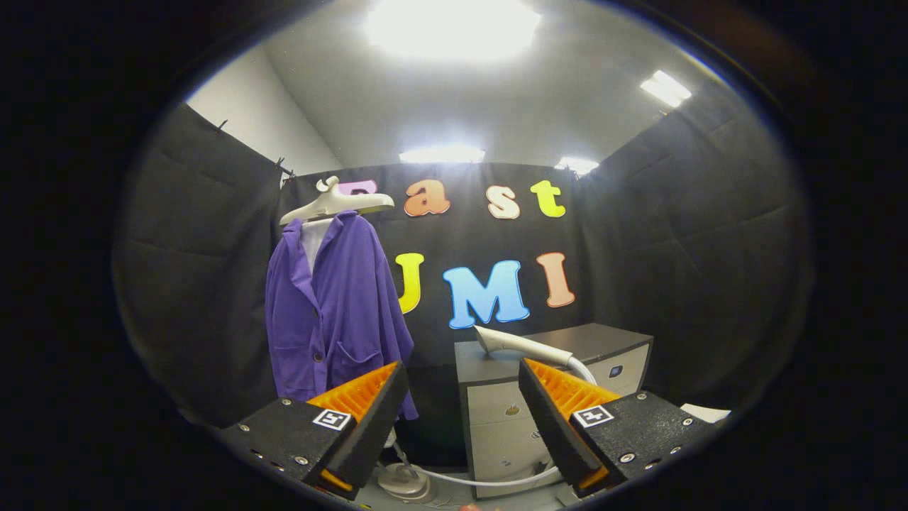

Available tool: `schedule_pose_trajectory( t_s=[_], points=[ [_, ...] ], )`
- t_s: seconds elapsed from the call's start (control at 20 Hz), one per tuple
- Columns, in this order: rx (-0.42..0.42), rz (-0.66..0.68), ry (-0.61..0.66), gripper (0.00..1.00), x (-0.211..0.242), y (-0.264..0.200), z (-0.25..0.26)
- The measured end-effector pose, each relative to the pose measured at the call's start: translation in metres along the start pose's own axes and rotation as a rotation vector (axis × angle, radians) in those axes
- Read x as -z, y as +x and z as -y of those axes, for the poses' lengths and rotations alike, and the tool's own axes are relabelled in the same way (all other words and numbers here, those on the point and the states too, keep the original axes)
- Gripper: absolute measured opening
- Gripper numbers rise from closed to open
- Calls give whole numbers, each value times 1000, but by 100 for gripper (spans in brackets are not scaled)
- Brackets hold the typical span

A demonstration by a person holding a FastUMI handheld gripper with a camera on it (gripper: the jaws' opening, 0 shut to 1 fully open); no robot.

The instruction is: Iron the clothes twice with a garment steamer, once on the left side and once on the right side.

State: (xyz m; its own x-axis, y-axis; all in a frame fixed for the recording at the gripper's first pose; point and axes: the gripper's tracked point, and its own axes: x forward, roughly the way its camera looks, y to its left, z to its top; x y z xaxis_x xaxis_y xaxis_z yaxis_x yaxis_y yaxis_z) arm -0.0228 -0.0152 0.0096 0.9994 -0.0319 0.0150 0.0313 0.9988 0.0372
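No word, number or brand is showing clearly enough to be read. The gripper [461, 363] is carrying two small square signs, one on the top of each finger: the left tag [332, 419] and the right tag [593, 416]. Both are showing black-and-white block patterns, not letters or digits. The jaws are standing wide apart and are pressing on nothing. Just beyond the right jaw, the grey cabinet [603, 339] is showing a small mark [512, 409] on a drawer front and a small dark badge [616, 371] on its upper front; both are too small to make out.
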Motion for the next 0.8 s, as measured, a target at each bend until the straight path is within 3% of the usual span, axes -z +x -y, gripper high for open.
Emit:
schedule_pose_trajectory(
  t_s=[0.35, 0.8],
  points=[
    [40, -13, -17, 97, 2, -12, 9],
    [-12, 19, -115, 97, -30, -5, 20]
  ],
)
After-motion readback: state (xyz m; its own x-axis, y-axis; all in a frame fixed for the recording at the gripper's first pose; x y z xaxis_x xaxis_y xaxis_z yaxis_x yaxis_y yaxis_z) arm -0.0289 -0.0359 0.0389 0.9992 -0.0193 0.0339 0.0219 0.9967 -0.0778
